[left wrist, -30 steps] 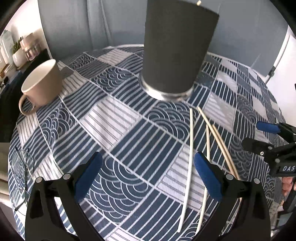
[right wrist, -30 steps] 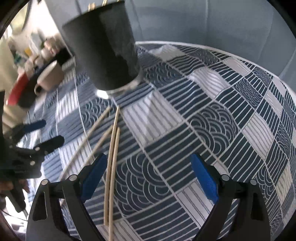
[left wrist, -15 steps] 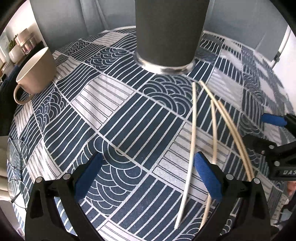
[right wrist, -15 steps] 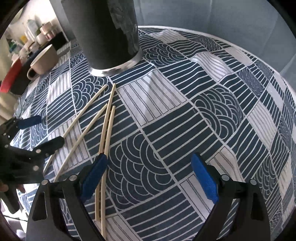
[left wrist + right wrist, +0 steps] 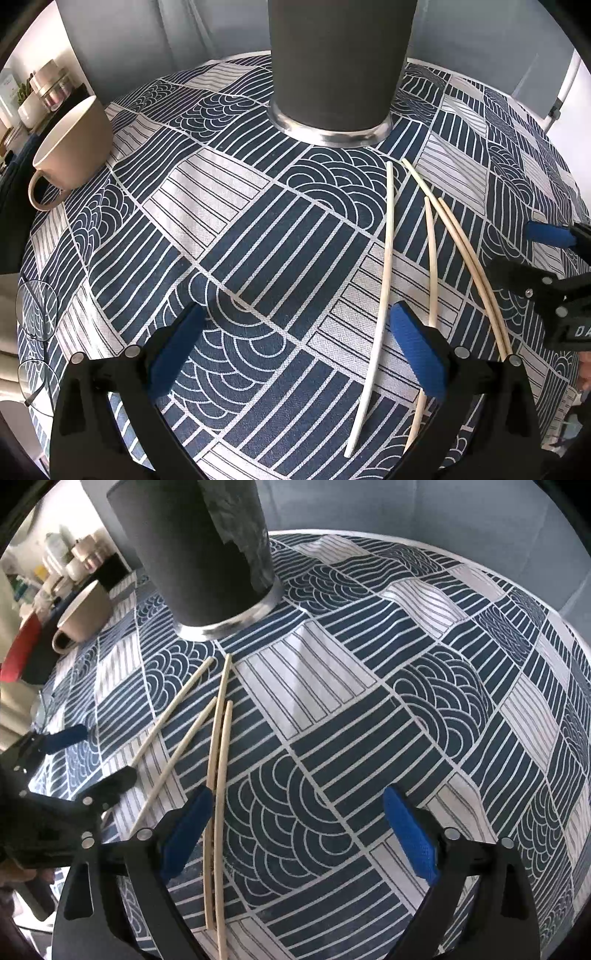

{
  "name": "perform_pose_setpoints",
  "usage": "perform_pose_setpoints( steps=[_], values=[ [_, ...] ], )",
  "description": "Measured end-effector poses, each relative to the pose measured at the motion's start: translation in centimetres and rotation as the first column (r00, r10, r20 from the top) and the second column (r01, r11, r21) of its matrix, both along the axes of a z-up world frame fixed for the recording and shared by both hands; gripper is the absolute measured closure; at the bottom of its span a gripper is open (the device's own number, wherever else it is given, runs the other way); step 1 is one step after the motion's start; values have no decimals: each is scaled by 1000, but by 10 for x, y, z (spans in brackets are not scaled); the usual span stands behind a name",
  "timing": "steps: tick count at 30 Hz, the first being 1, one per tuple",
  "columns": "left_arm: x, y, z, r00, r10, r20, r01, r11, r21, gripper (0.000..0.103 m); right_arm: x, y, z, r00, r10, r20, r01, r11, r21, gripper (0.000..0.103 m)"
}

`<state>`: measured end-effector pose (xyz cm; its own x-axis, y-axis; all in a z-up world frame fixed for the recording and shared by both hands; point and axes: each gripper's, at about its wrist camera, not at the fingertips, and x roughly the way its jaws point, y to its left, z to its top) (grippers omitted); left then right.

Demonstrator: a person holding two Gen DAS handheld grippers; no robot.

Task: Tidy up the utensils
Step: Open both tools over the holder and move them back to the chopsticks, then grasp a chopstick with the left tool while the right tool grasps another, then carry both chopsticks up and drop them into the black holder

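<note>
Left wrist view: the left tongs (image 5: 295,347) are hanging wide open and empty over the counter (image 5: 229,206), with the four chopsticks (image 5: 384,258) lying just off their right pad and the dark holder (image 5: 336,62) straight ahead; I'd slide right so a single stick sits between the pads before closing. The mug (image 5: 74,147) is sitting far left, lots of free cloth between

Right wrist view: the right tongs (image 5: 299,830) are gaping too, gripping nothing, sticks running under their left pad, counter edge well ahead
</note>
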<state>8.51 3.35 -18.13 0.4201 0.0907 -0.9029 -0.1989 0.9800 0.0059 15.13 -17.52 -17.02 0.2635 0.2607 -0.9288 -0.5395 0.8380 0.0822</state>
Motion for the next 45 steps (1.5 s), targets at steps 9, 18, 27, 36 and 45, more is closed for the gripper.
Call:
perform_pose_setpoints(
  steps=[9,18,27,36,45],
  values=[
    [5,1,0,999,-21,-42,21,1000,-8,4,-5,9,-5,1000,-4,-16,2,994,-111,10],
    [19,3,0,983,-153,-102,152,988,-23,4,-5,-1,-2,994,96,-43,-101,987,-124,17],
    [9,18,13,964,-246,-99,243,969,-41,68,14,-61,12,991,-17,-133,7,998,-69,99],
    [-9,76,10,979,-123,-161,80,964,-252,98,15,-99,14,972,-83,-219,87,996,8,99],
    [-17,102,29,985,-10,-173,-28,976,-217,98,36,-108,51,979,-80,-187,105,987,122,98]
  ],
)
